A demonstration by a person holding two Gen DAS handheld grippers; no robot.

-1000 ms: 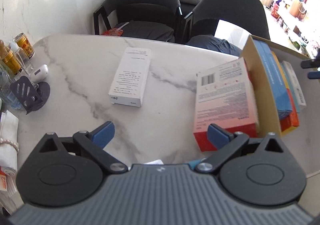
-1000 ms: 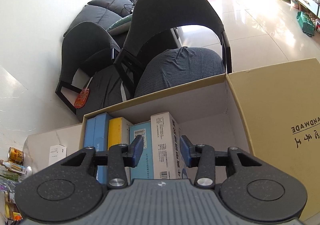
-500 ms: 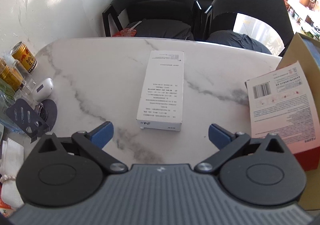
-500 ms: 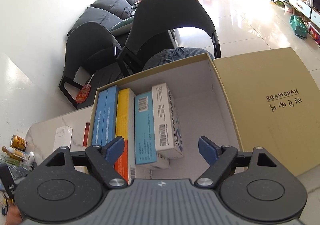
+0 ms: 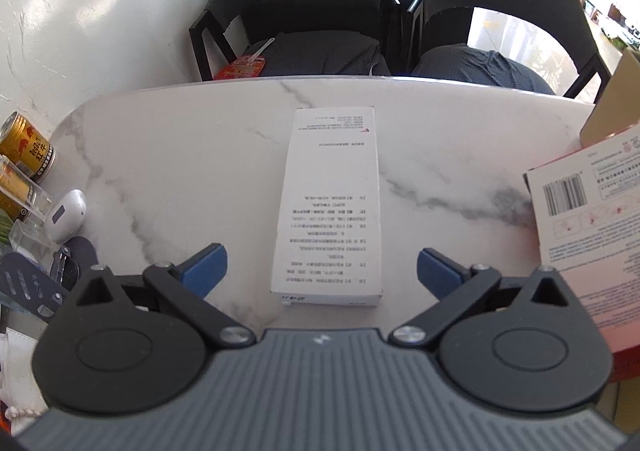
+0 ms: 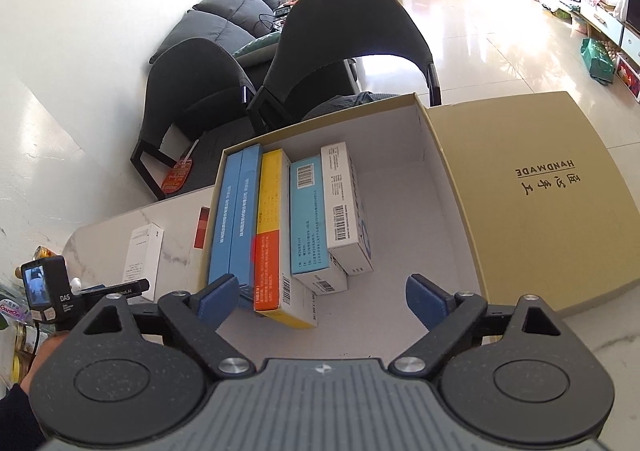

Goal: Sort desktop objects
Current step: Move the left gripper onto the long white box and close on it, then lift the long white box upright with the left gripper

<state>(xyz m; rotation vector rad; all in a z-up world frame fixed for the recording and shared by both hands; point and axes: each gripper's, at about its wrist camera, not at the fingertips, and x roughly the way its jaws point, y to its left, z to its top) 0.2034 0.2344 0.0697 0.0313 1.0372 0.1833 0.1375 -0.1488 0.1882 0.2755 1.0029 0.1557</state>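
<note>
- Left hand-held gripper [image 5: 322, 271]: we see its blue fingers spread wide, holding nothing, with the near end of the white box [image 5: 330, 207] lying between them at frame centre, flat on the marble tabletop [image 5: 180, 171].
- Right hand-held gripper [image 6: 322, 299]: we see its fingers apart and empty, above the open cardboard box [image 6: 400, 155].
- Inside that box, at centre frame, we find packages side by side: two blue boxes [image 6: 234, 215], a yellow-orange box [image 6: 272, 235], a light-blue box [image 6: 310, 219] and a white barcode box [image 6: 344, 207].
- We note a red-and-white package [image 5: 592, 235] at the right edge of the left view.
</note>
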